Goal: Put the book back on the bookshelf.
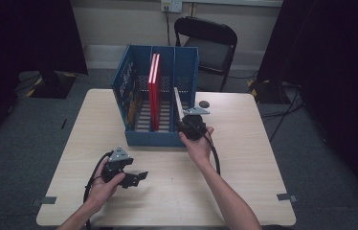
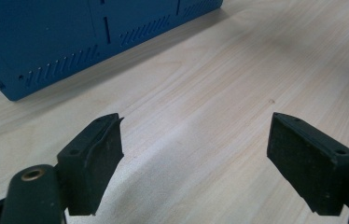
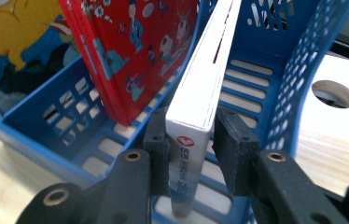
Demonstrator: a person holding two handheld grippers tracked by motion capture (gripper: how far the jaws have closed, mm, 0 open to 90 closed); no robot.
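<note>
Right gripper view puts the white book (image 3: 200, 88) dead between our fingers (image 3: 238, 149), spine toward us, its long axis running away toward twelve o'clock and leaning slightly to one o'clock. The left pad sits against the cover; on the right a thin gap shows, so we judge the right gripper (image 3: 192, 151) as loosened around the spine, not clamping it. The book stands in the rightmost slot of the blue file rack (image 3: 298, 74), with the red book (image 3: 140, 51) one slot over at ten o'clock.

From the high view, the right gripper (image 1: 190, 125) is at the rack's (image 1: 134, 139) front edge, the white book (image 1: 178, 103) rising from it toward twelve. The left gripper (image 1: 136, 178) rests low at seven o'clock on the surface (image 1: 244, 182), well apart, its fingers (image 2: 95, 163) spread wide with nothing between them.

We reckon the next move is the right hand's, straight back toward six along the book's long axis.
</note>
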